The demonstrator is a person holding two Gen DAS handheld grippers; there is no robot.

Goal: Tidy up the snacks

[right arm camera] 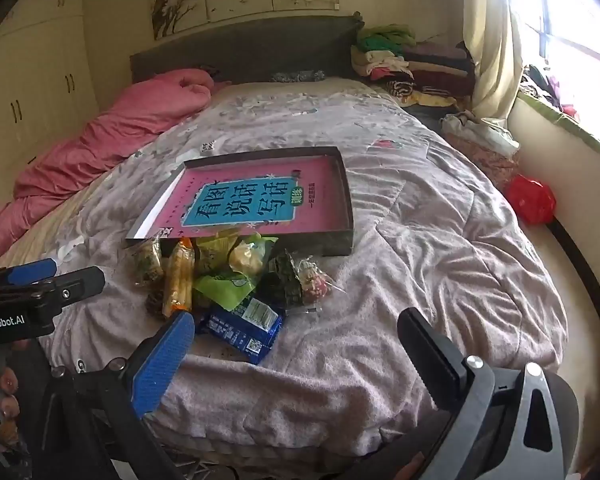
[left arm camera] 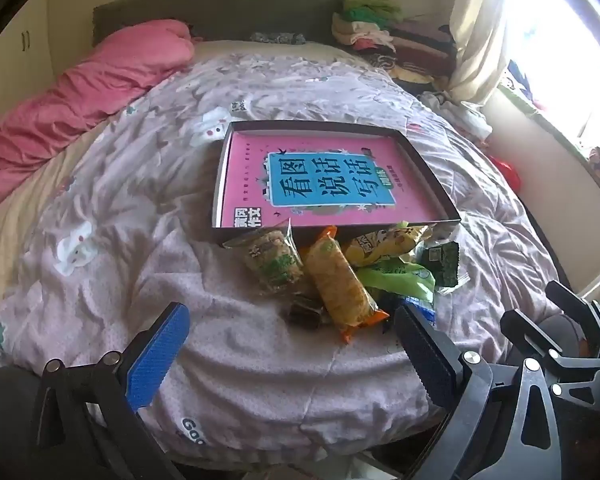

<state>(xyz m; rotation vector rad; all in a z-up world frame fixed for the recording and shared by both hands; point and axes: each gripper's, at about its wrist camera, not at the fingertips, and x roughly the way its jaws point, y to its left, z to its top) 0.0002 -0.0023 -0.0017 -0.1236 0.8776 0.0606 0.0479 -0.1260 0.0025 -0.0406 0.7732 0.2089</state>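
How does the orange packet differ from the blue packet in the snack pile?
The orange packet is long and narrow with see-through film showing yellowish contents; the blue packet is broader, flatter and opaque, with printed labels. The orange packet lies at the pile's left, reaching toward the tray; the blue packet lies nearest the right gripper. Both rest ungripped on the bedspread.

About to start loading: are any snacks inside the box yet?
None inside. The box holds only a pink book; the snack pile lies on the quilt against its near wall.

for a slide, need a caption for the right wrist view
Open right hand-held gripper hovers over a bed, facing a snack pile beside a shallow box.
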